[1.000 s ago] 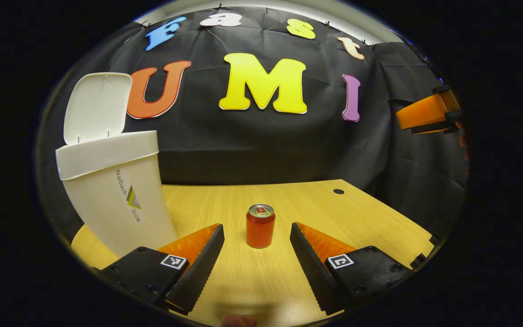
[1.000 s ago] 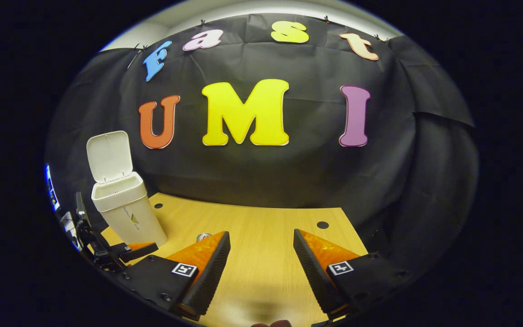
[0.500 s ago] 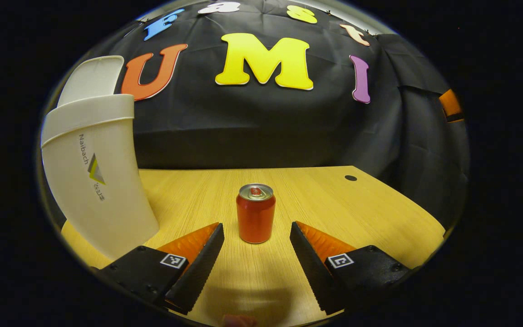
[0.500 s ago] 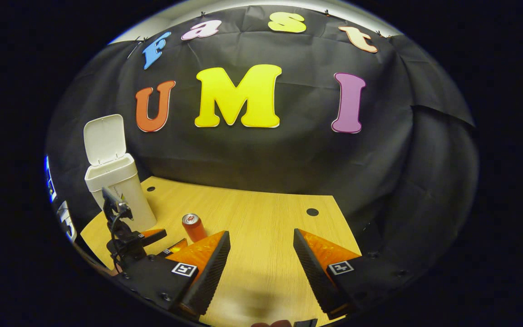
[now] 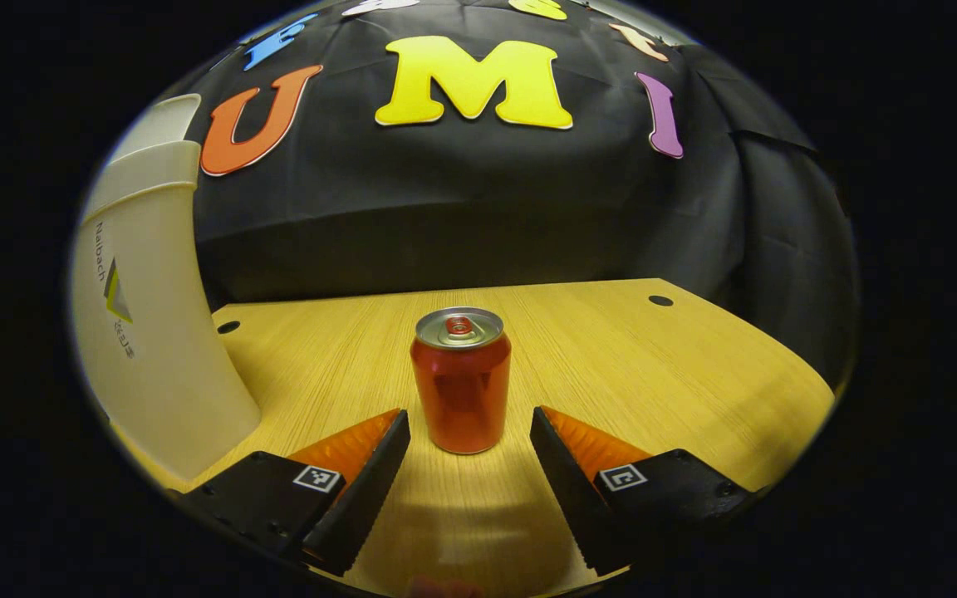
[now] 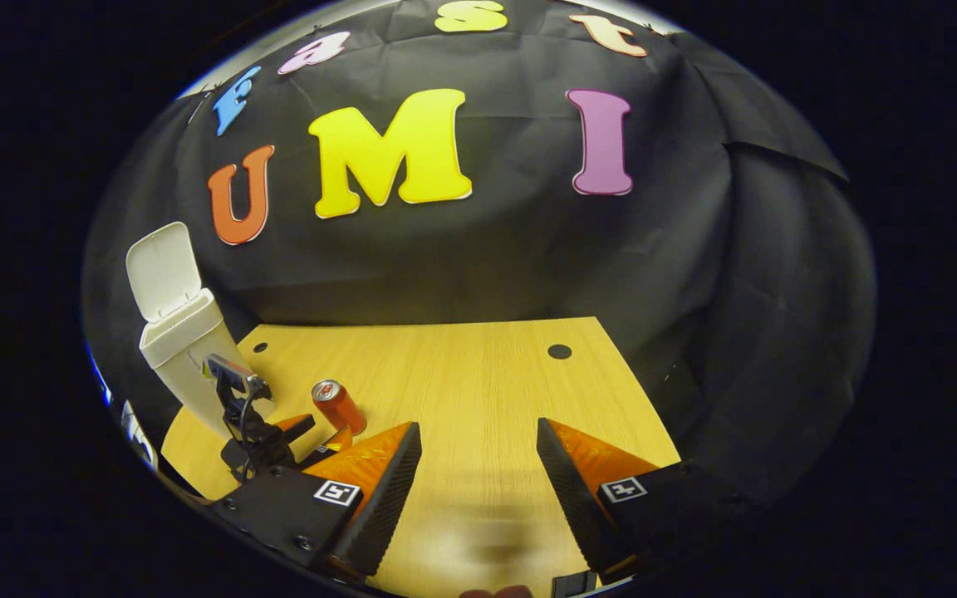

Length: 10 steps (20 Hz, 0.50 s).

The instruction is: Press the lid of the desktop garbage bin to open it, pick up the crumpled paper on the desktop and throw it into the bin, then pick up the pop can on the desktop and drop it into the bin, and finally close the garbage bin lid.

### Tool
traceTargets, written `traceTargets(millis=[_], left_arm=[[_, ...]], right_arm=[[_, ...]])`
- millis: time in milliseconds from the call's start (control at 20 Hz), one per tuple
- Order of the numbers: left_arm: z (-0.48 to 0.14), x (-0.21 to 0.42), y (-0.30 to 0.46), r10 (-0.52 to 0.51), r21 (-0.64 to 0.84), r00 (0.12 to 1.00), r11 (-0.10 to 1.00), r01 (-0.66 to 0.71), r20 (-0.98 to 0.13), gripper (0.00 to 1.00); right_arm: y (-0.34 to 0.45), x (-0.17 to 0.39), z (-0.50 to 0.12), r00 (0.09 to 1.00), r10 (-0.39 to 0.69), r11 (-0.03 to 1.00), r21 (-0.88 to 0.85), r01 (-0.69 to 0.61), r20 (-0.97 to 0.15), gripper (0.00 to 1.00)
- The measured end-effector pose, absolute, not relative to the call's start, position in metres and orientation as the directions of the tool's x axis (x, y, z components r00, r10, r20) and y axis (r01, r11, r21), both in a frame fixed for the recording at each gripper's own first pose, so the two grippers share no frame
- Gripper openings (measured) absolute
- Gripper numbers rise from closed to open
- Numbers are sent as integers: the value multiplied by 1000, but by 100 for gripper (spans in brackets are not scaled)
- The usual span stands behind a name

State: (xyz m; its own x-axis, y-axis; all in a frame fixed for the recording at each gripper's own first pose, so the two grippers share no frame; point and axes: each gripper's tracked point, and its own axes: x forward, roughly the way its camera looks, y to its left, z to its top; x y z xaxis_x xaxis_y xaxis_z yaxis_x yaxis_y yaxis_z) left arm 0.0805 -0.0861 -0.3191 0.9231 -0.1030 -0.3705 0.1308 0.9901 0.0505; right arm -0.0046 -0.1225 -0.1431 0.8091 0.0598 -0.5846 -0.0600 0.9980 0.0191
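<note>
Upright red pop can (image 5: 461,380), silver top

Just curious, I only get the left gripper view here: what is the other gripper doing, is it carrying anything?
Observer: No. The right gripper is open, with bare table between its fingers.
Operator: And the bin's top, cut off at my edge?
Observer: The garbage bin is open, its lid standing upright behind the mouth.
Operator: How does my gripper look from there?
Observer: The left gripper sits low, just short of the pop can.
</note>
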Motion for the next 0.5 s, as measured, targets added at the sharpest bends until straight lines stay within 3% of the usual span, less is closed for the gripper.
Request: traceTargets(millis=[500], left_arm=[[-333,103,-82,-115,47,911,988,146,-396,96]], right_arm=[[-102,9,-150,792,93,995,28,-96,-603,89]])
